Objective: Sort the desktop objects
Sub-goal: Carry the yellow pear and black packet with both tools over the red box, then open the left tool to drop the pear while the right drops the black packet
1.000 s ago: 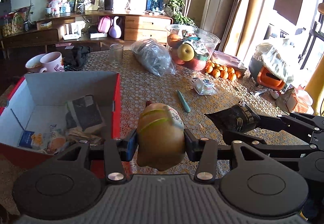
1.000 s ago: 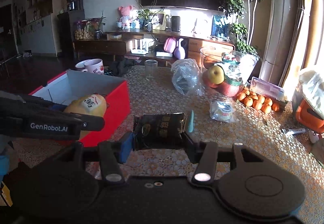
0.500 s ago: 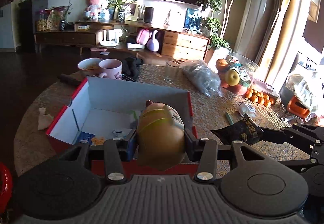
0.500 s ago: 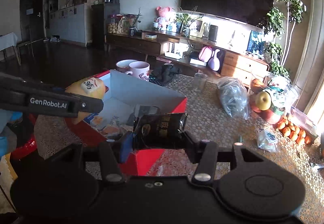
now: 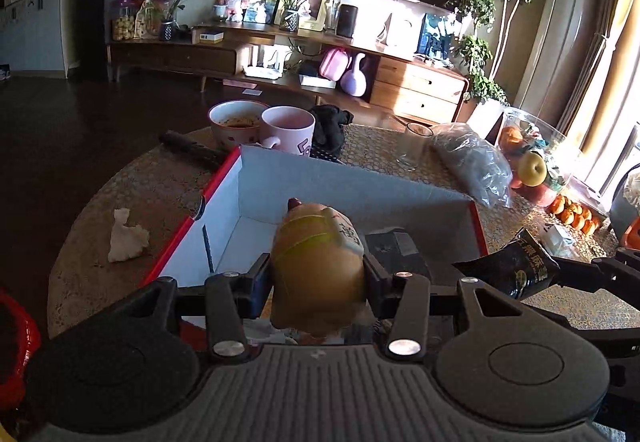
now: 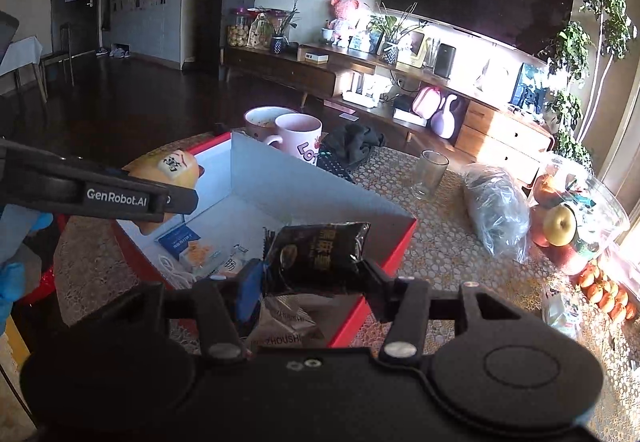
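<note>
Both loads hang over the red box (image 6: 394, 242) below us, ready to drop: our left gripper (image 5: 318, 278) clenches the yellow plush (image 5: 318, 270), our right gripper (image 6: 310, 274) grasps the black snack packet (image 6: 316, 256).

I see the tan plush toy (image 5: 318, 274) pinched between my left fingers, above the red box (image 5: 224, 178). The black snack packet (image 6: 318, 256) sits crumpled between my right fingers, over the box's near corner.

light: sun from right, glare | left dim | fisheye edge warp | near objs soft
</note>
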### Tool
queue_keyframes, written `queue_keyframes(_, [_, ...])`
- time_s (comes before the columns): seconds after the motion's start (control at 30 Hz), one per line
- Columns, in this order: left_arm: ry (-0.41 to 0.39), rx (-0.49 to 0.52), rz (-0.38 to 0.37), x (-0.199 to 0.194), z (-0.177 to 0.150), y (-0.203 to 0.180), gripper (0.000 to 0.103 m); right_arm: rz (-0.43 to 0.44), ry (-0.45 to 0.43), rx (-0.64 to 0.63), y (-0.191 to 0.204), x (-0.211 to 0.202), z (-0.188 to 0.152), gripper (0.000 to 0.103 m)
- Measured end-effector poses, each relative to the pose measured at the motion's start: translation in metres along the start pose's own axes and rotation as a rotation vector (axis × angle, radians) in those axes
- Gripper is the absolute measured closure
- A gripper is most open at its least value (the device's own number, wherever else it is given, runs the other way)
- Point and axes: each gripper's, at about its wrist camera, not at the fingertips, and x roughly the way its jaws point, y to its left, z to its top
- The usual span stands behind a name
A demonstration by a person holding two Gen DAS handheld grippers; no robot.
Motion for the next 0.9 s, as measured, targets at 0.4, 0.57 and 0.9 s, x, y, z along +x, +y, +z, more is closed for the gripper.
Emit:
queue_keyframes(0.4, [0.048, 0.031, 0.065, 0.054, 0.014, 0.007, 0.057, -0.010, 0.042, -0.011, 0.003, 0.042, 0.007, 0.050])
queue_keyframes(0.57, [0.078, 0.053, 0.093, 0.073, 0.014, 0.008, 0.057, -0.010, 0.060, 0.000, 0.002, 0.055, 0.006, 0.050])
queue_keyframes(0.9, [0.129, 0.149, 0.145, 0.100, 0.010, 0.003, 0.057, 0.008, 0.106, -0.012, 0.014, 0.074, -0.004, 0.050])
